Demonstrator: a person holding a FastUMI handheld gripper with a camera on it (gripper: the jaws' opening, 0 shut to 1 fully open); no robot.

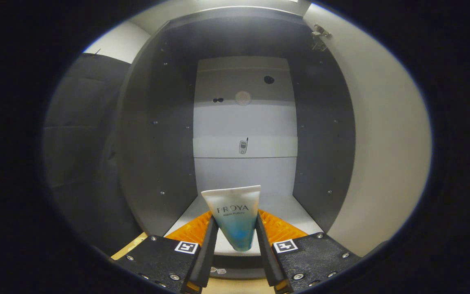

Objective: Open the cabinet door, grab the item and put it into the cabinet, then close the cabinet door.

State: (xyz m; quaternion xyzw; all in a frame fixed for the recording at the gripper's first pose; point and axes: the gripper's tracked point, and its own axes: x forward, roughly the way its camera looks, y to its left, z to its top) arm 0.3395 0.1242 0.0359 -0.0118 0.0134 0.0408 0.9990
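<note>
Tube [235, 218] is held by the tongs [236, 232], clamped at its tapered lower body, at the cabinet [157, 163] floor's front edge. Judged light, soft, squashable; firmer grip expected near the cap.

The white-and-blue tube [235, 216] held between the tongs [236, 234] carries the printed brand name "PROYA" with "AQUA PURITY" in smaller type beneath, while square black-and-white coded markers [186, 246] sit on the tongs' two mounts.
</note>
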